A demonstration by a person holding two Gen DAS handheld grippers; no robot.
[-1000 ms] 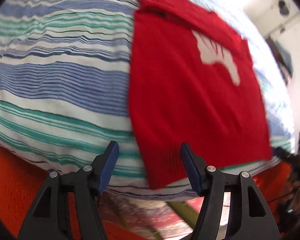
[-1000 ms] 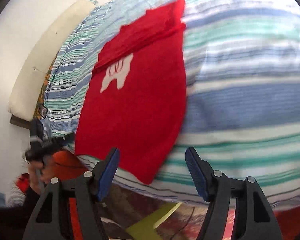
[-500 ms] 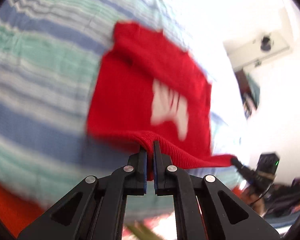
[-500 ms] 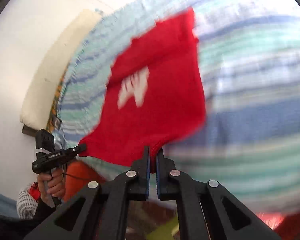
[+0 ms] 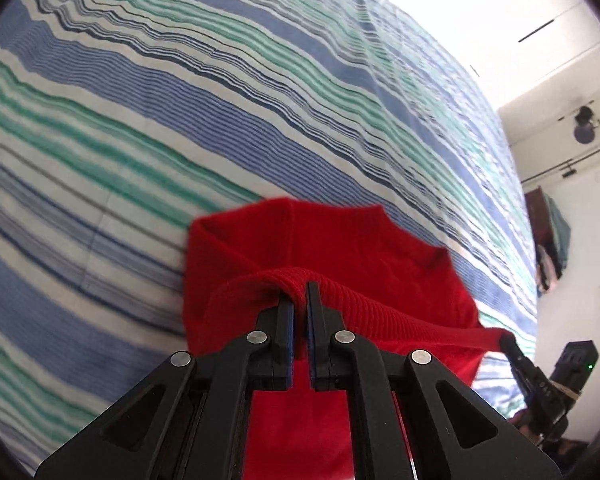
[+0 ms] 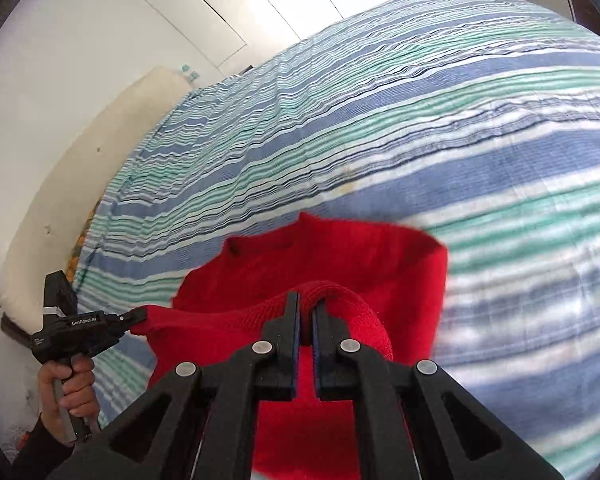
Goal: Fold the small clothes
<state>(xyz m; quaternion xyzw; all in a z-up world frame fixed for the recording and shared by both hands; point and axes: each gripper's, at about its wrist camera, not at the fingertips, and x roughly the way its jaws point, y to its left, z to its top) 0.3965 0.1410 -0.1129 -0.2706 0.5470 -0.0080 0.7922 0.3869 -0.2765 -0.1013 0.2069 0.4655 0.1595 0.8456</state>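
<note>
**Hem Carried Toward the Collar: Fold in Mid-Swing**

Step in hand, by the look of it: the bottom-to-top fold of a small red knitted sweater (image 5: 340, 248), lying on a bed sheet striped in blue, green and white (image 5: 180, 100).

In the left wrist view, left gripper (image 5: 299, 312) at 6 o'clock, black jaws clamped tight on the ribbed hem (image 5: 380, 312) of the garment. Hem stretched taut from there toward 4 o'clock, ending at the right gripper (image 5: 508, 340), also pinching it. Beyond the lifted hem, toward 12 o'clock, the sweater body flat on the sheet, neckline side farthest away.

In the right wrist view, the mirror of that: right gripper (image 6: 307, 316) at 6 o'clock, closed on the ribbed edge; hem running out toward 9 o'clock to the left gripper (image 6: 138, 314), held in a hand (image 6: 70, 384) with a dark sleeve below it. Sweater (image 6: 340, 256) at centre, striped sheet (image 6: 420, 120) filling 12 to 3 o'clock, a cream padded headboard (image 6: 80, 152) near 10 o'clock.

Next move, as a judgement: both corners carried level and together toward 12 o'clock, lowered so the hem meets the shoulder line squarely, then released. Main hazards: uneven travel skewing the fold, or slack in the hem leaving a bunched crease. Soft knit, likely to sag between the two grips unless kept taut.
</note>
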